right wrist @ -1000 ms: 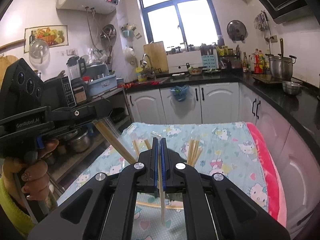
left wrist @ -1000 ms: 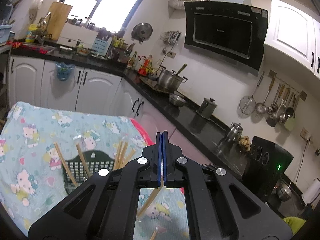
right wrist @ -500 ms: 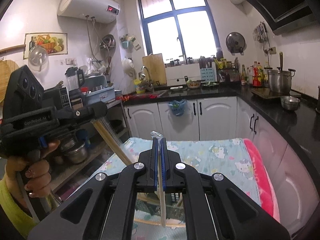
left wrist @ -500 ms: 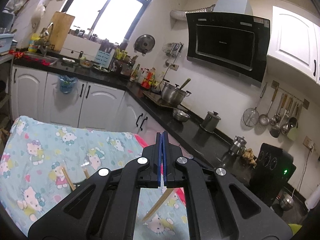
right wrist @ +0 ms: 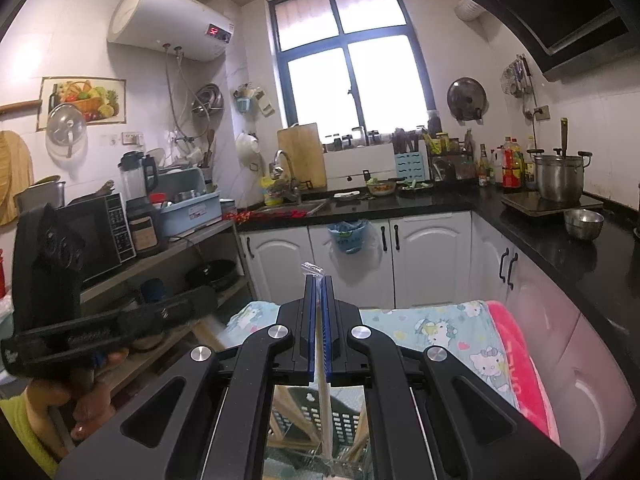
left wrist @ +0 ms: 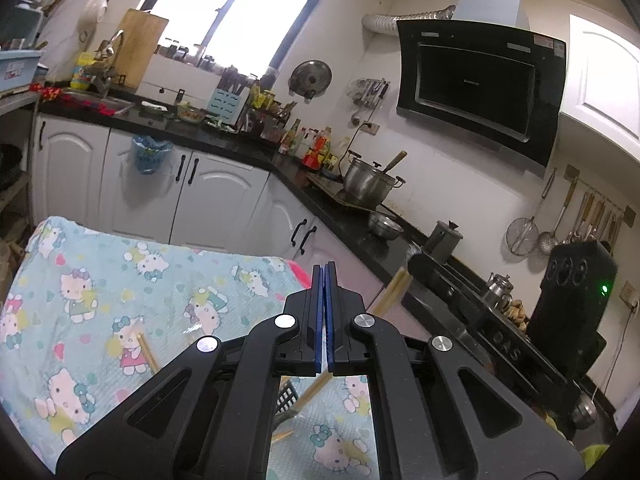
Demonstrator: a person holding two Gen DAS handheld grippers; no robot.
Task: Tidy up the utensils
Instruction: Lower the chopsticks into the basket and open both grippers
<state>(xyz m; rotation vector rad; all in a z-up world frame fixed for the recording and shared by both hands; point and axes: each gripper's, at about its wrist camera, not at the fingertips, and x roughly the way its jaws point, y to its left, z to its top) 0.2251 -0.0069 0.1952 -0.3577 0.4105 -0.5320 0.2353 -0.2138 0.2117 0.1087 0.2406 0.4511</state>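
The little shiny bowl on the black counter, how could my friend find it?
Find the black range hood on the wall; below it a big steel pot with a utensil handle sticking out stands on the black counter. Right beside the pot sits the little steel bowl. It is low and open, with no lid or handles, unlike the pot and the lidded canister.

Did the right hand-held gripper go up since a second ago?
Yes. The right hand-held gripper rose: its tips, earlier over the cartoon cloth, now reach the white cabinet doors.
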